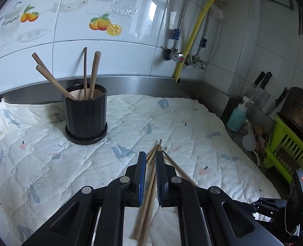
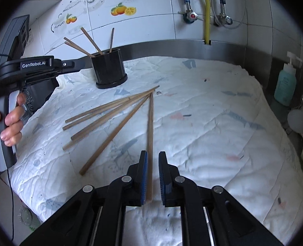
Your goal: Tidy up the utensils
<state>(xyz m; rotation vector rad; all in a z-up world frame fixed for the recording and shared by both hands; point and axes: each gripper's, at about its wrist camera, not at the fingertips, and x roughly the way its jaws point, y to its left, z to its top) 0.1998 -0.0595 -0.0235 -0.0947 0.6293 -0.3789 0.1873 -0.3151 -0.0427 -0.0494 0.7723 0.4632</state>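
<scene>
chopsticks: loose wooden sticks fanned on the quilted cloth, tips meeting a little in front of the black holder; six counted in the right view.
right gripper: jaws parted, straddling the stick nearest it; pads do not look to press it, so nothing is gripped.
left gripper: jaws nearly shut, a narrow gap left; sticks pass under or between the pads, lying on the cloth, apparently not lifted.
left hand: wrapped round the left tool's handle, to the near left of the holder in the right view.
holder: upright at the back of the cloth by the tiled wall; four sticks stand in it, leaning.
progress: judged under halfway; four stowed, about six left to carry over.
hidden: butt ends of the sticks under each tool are covered by the jaws; the left view shows only part of the fan, so whether the left pads actually pinch a stick cannot be settled.
cut off: right hand not visible.
</scene>
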